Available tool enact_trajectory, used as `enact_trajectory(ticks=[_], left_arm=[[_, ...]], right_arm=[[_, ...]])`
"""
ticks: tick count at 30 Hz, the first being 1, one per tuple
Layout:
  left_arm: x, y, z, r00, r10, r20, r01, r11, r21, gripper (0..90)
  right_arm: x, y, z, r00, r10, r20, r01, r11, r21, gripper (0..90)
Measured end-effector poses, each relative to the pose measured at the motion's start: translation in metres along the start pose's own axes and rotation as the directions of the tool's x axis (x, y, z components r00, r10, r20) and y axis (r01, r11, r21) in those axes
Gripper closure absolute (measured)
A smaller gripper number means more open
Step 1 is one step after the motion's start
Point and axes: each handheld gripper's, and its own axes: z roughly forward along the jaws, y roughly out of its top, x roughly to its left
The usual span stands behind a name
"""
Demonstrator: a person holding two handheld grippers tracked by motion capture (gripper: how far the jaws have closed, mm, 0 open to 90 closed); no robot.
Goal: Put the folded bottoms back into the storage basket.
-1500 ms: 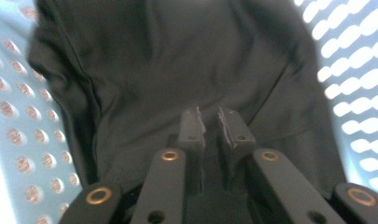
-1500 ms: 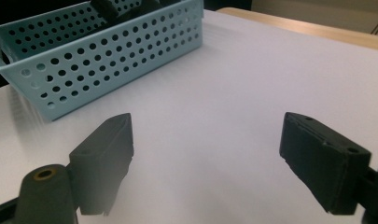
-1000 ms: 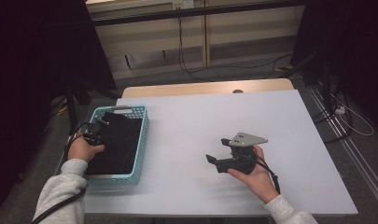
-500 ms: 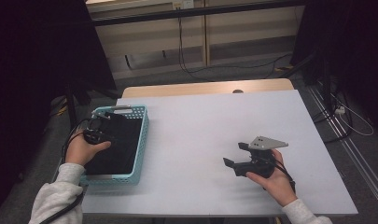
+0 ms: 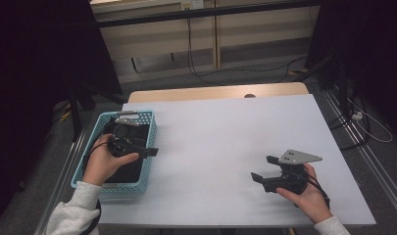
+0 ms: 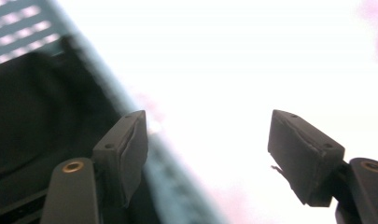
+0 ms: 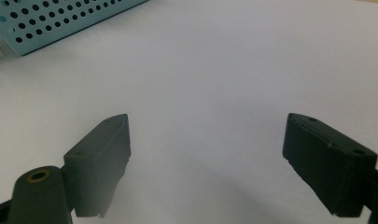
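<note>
The right gripper (image 5: 262, 169) is hovering low over the near right part of the white table (image 5: 225, 142), its jaws standing released with only bare tabletop between them; in the right gripper view its fingertips (image 7: 113, 135) are pointing across the table toward the perforated wall of the teal basket (image 7: 46, 21), which is lying well apart from them. Farther left, the left gripper (image 5: 149, 152) is sitting over the basket's (image 5: 150, 128) right rim, its jaws reaching out past the rim above the table. Its jaws have just been opening and are gripping nothing; in the left gripper view the basket's rim (image 6: 130, 100) is running just beside one pad (image 6: 130, 149). The flat black object (image 5: 130, 169) is lying inside the basket, just behind and below those fingertips, untouched by them
</note>
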Motion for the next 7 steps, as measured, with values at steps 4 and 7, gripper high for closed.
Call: enact_trajectory(ticks=[4,7], left_arm=[[-0.02,-0.003,0.01,0.9982,0.046,0.038,-0.047,0.9989,0.007,26.4],[-0.029,-0.008,0.018,0.9965,0.054,0.064,-0.054,0.9986,0.001,24.3]], right_arm=[[-0.004,-0.007,-0.01,1.0,0.0,0.01,-0.001,1.0,0.012,15.0],[-0.008,-0.012,-0.016,0.9998,0.004,0.019,-0.005,1.0,0.014,14.7]])
